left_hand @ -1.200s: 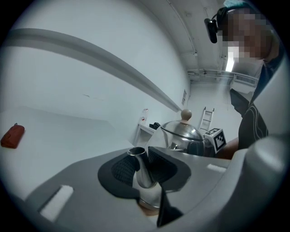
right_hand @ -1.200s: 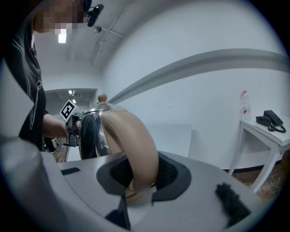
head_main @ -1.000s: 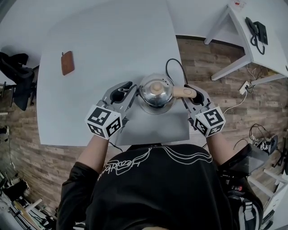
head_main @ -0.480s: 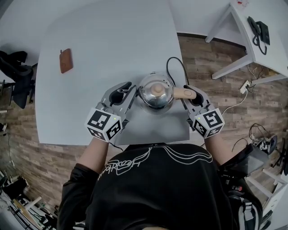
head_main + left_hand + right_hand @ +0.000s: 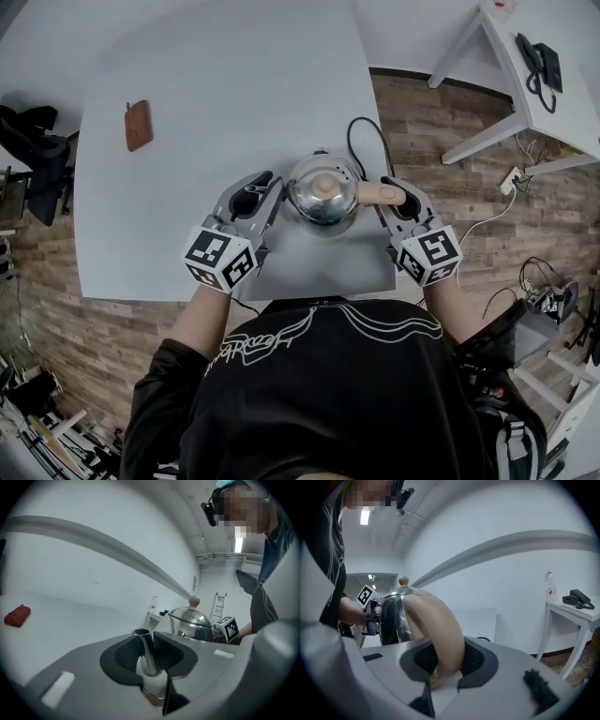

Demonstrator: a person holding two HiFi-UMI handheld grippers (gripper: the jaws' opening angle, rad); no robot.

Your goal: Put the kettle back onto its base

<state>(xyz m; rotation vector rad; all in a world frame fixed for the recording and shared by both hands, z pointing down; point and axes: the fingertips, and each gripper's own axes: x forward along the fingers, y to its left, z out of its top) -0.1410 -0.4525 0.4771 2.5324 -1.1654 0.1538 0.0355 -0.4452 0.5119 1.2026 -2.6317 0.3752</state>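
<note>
The kettle (image 5: 323, 192) is near the counter's (image 5: 216, 94) front edge, toward the right corner. The left claw (image 5: 149, 656) pinches its spout (image 5: 142, 646), and the right claw (image 5: 445, 660) grips the handle (image 5: 440, 620). Polished steel looks slippery, rigid and possibly heavy, so the handle is the surest hold.

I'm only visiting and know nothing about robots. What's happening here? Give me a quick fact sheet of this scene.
who: a person with a two-jaw gripper in each hand
main object: steel kettle with a wooden lid knob
left gripper: shut on the spout
right gripper: shut on the beige handle
base: hidden under the kettle, so I cannot tell whether the kettle is seated
surface: pale table
also on the table: black cord behind the kettle, brown pouch at far left
</note>
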